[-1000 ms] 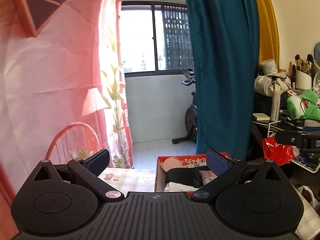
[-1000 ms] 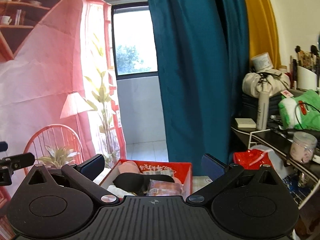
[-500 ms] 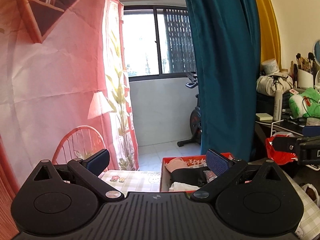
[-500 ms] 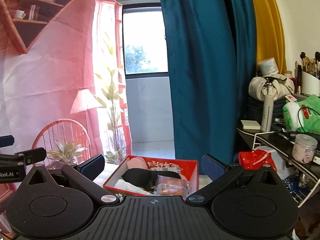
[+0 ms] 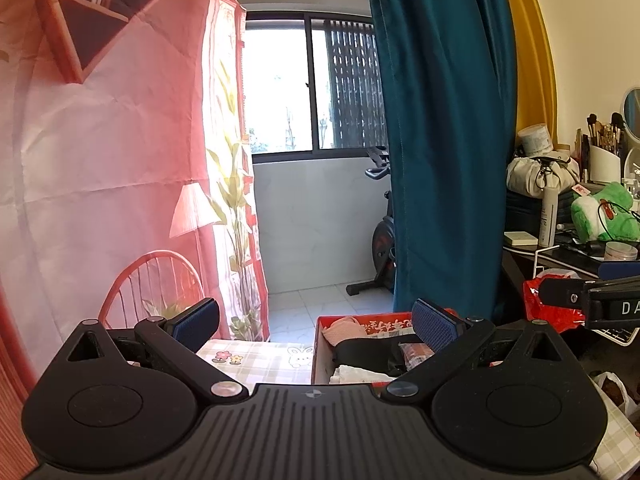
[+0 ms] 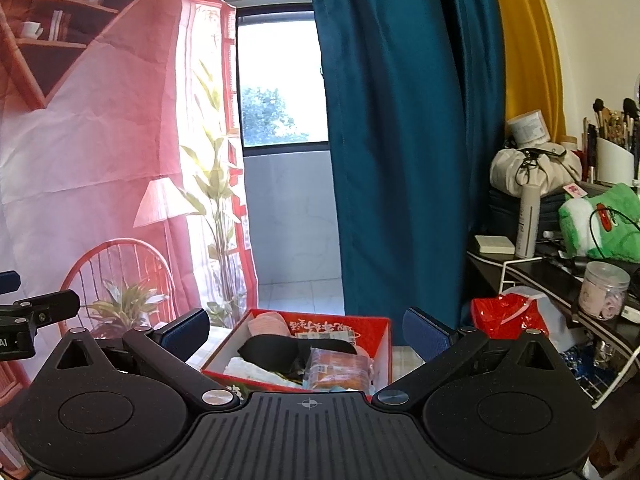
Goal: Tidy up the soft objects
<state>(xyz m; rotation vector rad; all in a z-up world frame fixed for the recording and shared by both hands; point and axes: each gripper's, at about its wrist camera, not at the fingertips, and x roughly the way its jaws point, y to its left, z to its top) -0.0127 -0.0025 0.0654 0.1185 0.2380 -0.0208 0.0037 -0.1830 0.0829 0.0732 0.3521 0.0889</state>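
Observation:
A red box [image 6: 382, 344] stands on a checked tablecloth [image 5: 256, 360]. It holds a pink soft item [image 6: 266, 324], a black eye mask [image 6: 280, 350], a white cloth [image 6: 248, 368] and an orange packet [image 6: 340, 368]. The box also shows in the left wrist view [image 5: 318, 344]. My left gripper [image 5: 316, 318] is open and empty, above the table just left of the box. My right gripper [image 6: 306, 328] is open and empty, raised over the near side of the box.
A teal curtain [image 6: 400, 140] hangs behind the box. A dark shelf at the right carries a green plush [image 6: 600, 224], a spray bottle [image 6: 528, 220], a jar [image 6: 604, 290] and a red bag [image 6: 504, 318]. A printed pink backdrop [image 5: 100, 160] hangs at the left.
Both grippers have tilted upward and drawn back a little, so the box sits lower in both views. Both stay open and empty.

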